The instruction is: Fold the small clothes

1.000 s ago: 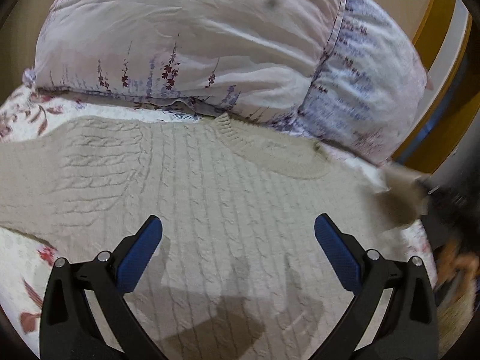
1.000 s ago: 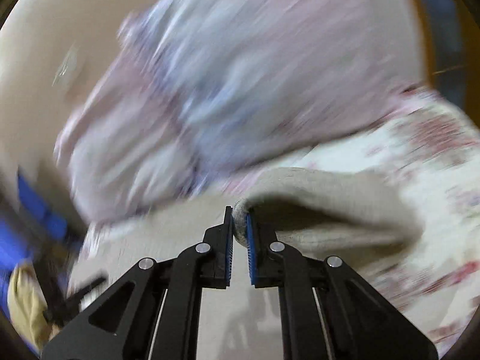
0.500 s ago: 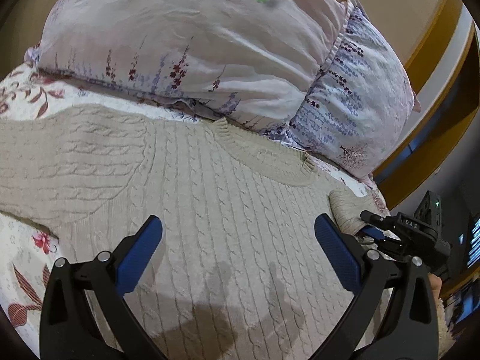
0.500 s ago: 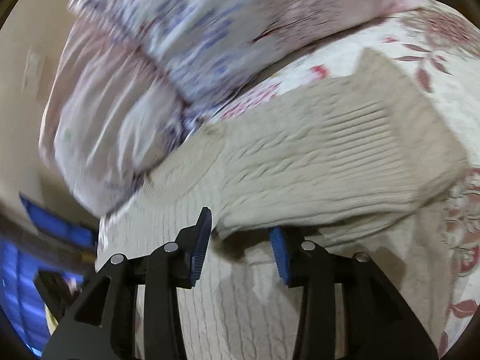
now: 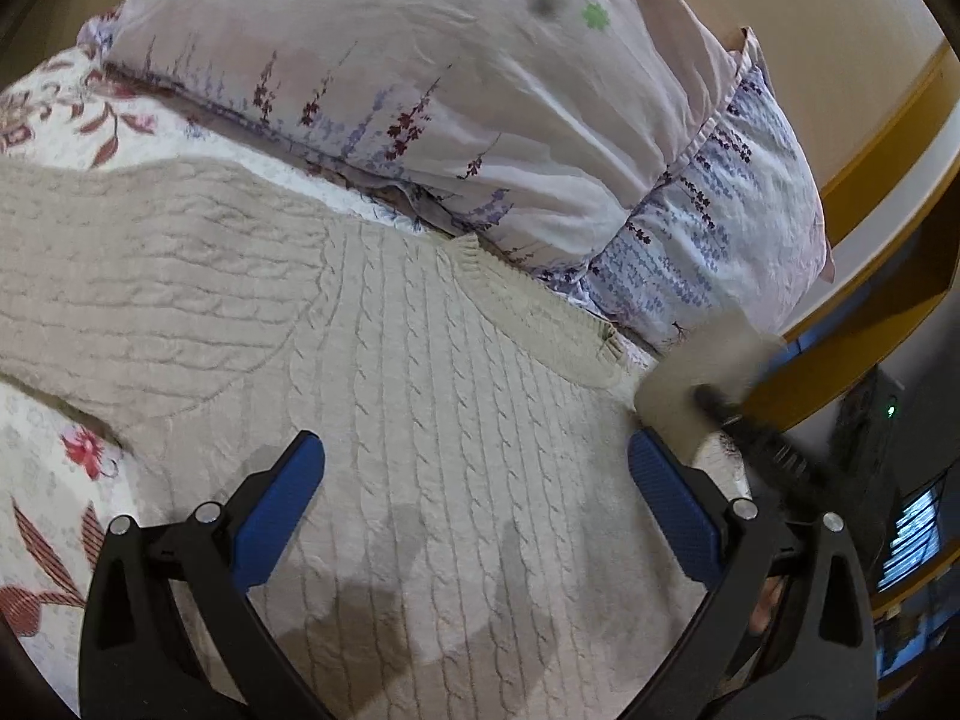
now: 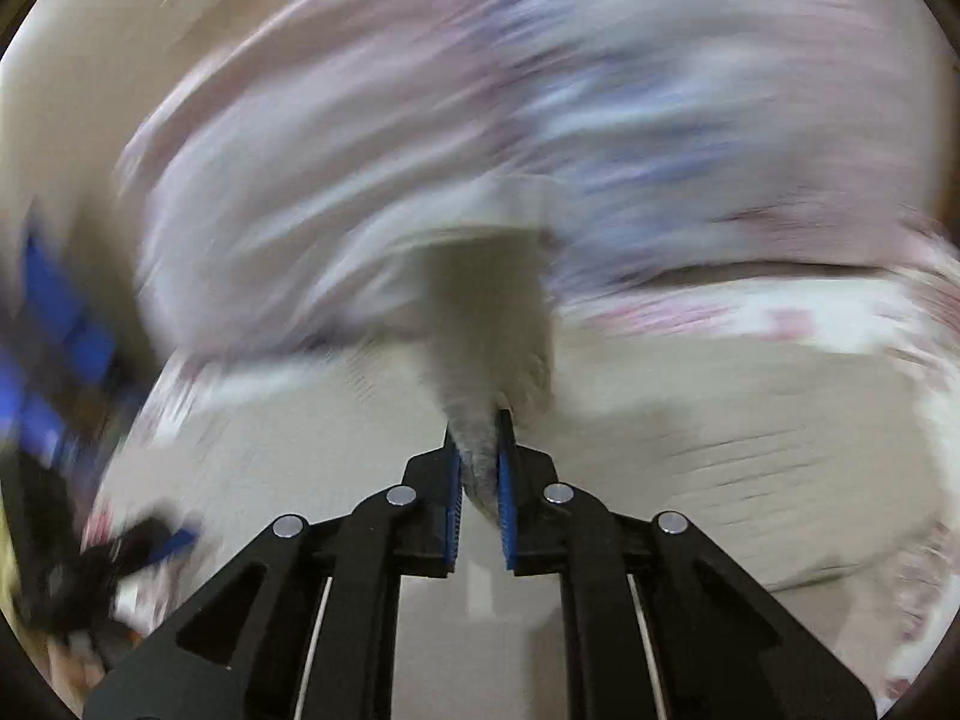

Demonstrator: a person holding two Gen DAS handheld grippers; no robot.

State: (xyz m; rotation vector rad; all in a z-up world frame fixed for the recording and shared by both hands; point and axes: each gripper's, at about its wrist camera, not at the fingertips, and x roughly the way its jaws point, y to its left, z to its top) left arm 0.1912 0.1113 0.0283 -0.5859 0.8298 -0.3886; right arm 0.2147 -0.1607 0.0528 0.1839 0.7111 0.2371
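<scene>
- Starting at the left of the left wrist view, we see a floral bedspread (image 5: 72, 468), white with red leaves and blossoms, and the cream cable-knit sweater (image 5: 420, 420) lying flat on it.
- The sweater's left sleeve (image 5: 120, 276) stretches out toward the left edge, its cables running crosswise; the body's cables run toward the ribbed round collar (image 5: 540, 324), which lies just beside the pillows.
- Behind the collar we see a pale pink pillow (image 5: 450, 60) printed with lavender sprigs, and to its right a whiter pillow (image 5: 720, 228) with blue flowers.
- The left gripper (image 5: 474, 492) hangs low over the sweater's body with its blue-padded fingers (image 5: 276, 510) spread wide apart, holding nothing; its shadow falls on the knit beneath.
- At the right of that view, a blurred flap of the knit is lifted near the sweater's right shoulder, with the dark, blurred right gripper (image 5: 756, 438) at it.
- In the right wrist view, heavily blurred, we see the right gripper (image 6: 480, 468) with its blue pads (image 6: 507, 510) pressed together on a fold of the cream right sleeve (image 6: 492, 330), which stands up from the claw in front of the pillows.
- Farther right in that view, more of the cream knit lies on the bedspread; detail there is too smeared for us to read.
</scene>
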